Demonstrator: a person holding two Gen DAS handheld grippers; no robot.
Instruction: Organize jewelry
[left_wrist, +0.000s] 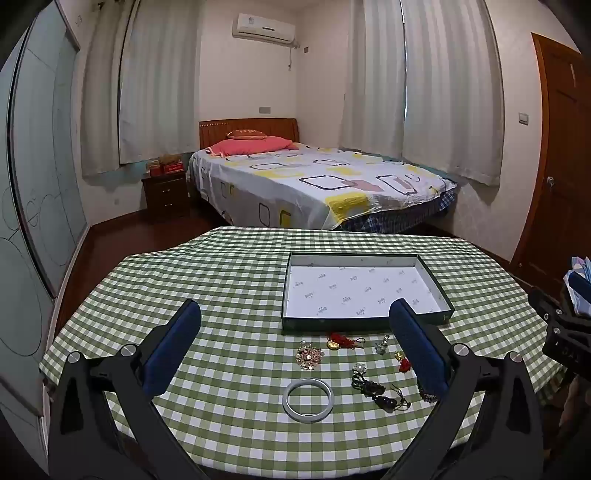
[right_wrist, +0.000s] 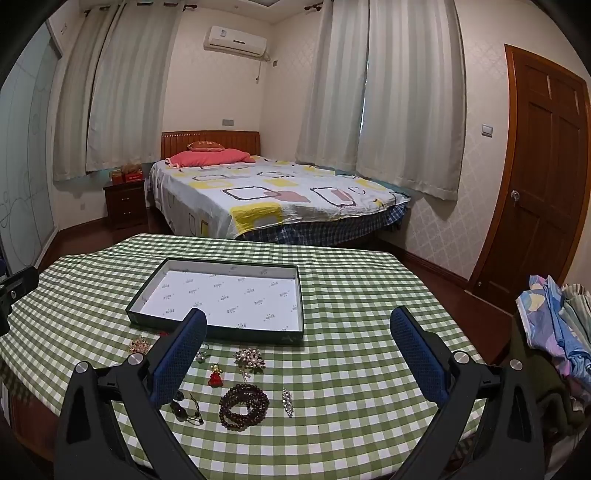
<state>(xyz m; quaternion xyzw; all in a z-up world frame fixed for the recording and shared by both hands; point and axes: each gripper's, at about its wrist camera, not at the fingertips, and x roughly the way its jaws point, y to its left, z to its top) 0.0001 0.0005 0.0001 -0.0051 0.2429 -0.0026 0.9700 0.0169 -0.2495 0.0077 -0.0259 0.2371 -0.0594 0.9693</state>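
With the left gripper (left_wrist: 295, 339) and right gripper (right_wrist: 297, 345) both spread wide and empty, the stiff, probably slippery pale jade-like bangle (left_wrist: 307, 399) at 6 o'clock suits a rim grip, the dark green cardboard tray (left_wrist: 364, 322) lying at 12 o'clock.

A bedroom: a wooden-headboard bed (left_wrist: 317, 184) under a patterned sheet, red pillow (left_wrist: 251, 144) at its head, dark nightstand (left_wrist: 166, 195) beside it. Pale curtains (right_wrist: 410, 96) hang along both walls (drawn shut), an air conditioner (left_wrist: 264, 27) is mounted high, and a brown door (right_wrist: 543, 177) stands right.
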